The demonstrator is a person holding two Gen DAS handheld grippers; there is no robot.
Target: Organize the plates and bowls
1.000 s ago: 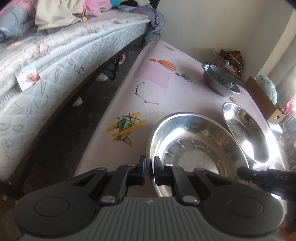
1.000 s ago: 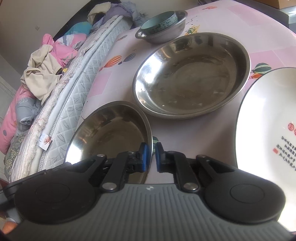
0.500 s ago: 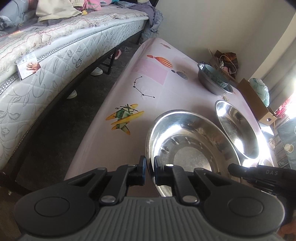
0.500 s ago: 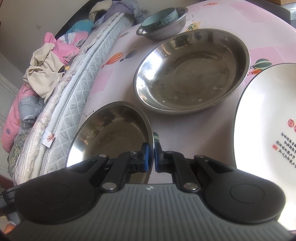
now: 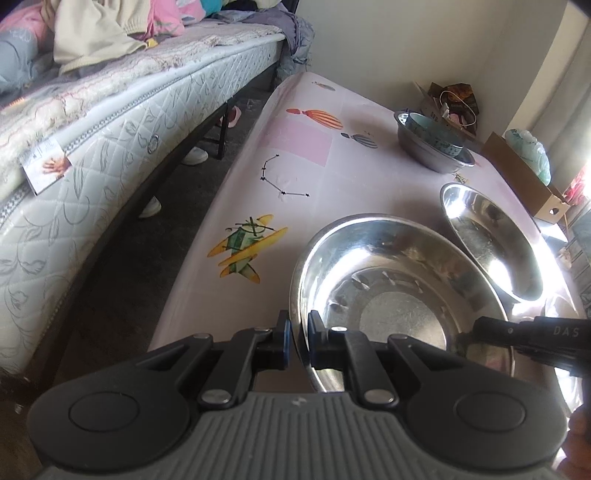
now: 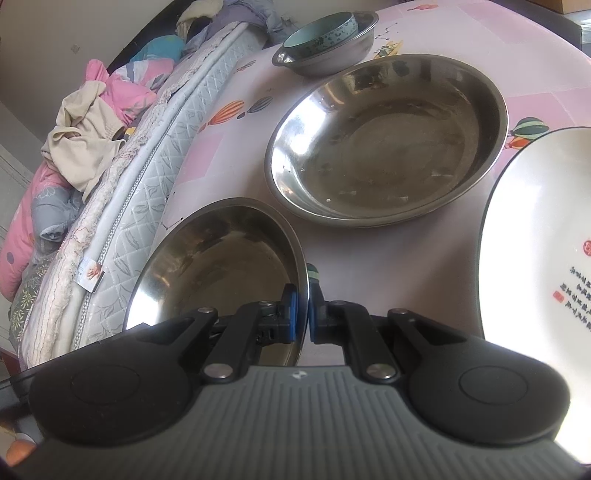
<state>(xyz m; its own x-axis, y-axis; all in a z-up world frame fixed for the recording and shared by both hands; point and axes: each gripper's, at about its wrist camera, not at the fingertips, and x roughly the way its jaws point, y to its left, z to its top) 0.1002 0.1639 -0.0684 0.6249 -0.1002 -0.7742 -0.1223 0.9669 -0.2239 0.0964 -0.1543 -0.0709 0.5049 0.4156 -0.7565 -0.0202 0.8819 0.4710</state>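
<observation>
We've got both grippers clamped on the same shiny round stainless-steel bowl, one at each side of its rim. Left gripper: jaws together on the near-left rim edge, blue pads pinching the thin metal. Right gripper: jaws likewise closed on the rim at the bowl's right side; in the left wrist view its black body pokes in from the right edge.

The bowl sits near the front of the pink patterned tablecloth. Just behind it on the cloth is a wider, shallower round steel dish, close but apart from the bowl. Further back, a smaller steel bowl w/ a teal ceramic bowl nested inside. At the right a white ceramic plate w/ red and black characters, only partly in view.

A quilted grey-white mattress runs along the table's left side, w/ clothes piled on top
</observation>
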